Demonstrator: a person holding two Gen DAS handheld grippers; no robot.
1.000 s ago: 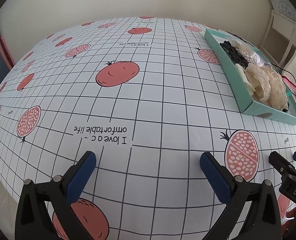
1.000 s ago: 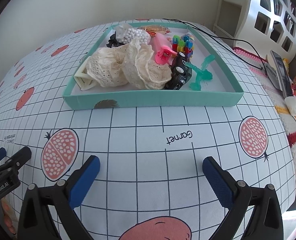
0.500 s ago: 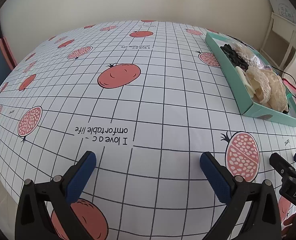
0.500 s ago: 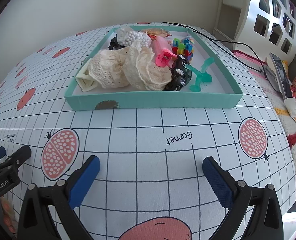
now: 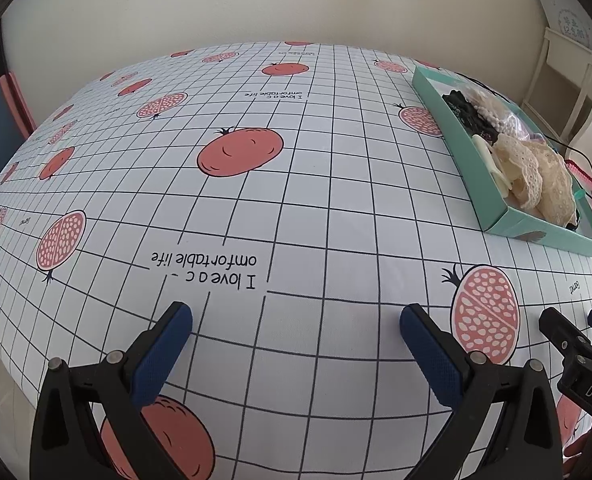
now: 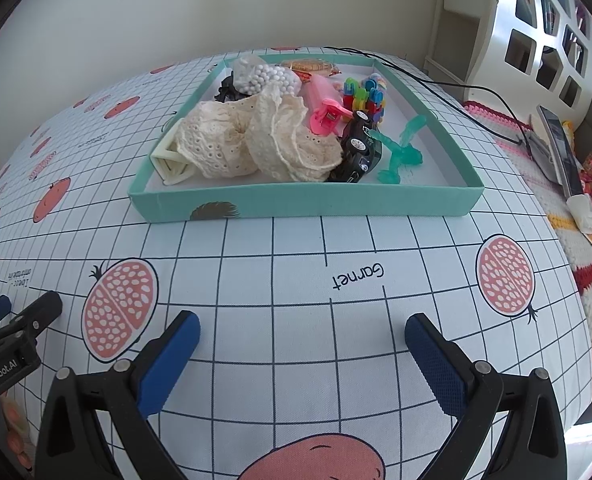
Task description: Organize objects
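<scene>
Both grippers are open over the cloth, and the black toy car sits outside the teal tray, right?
Not quite. The right wrist view shows the toy car inside the tray. The left gripper and right gripper are open over the cloth.

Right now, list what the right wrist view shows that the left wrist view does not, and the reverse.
Only the right wrist view: the black toy car, pink clip, white beads and green plastic piece.
Only the left wrist view: the tablecloth's "I love a comfortable life" print up close.
Both: the teal tray with cream lace, and both open, empty grippers, left gripper and right gripper.
</scene>
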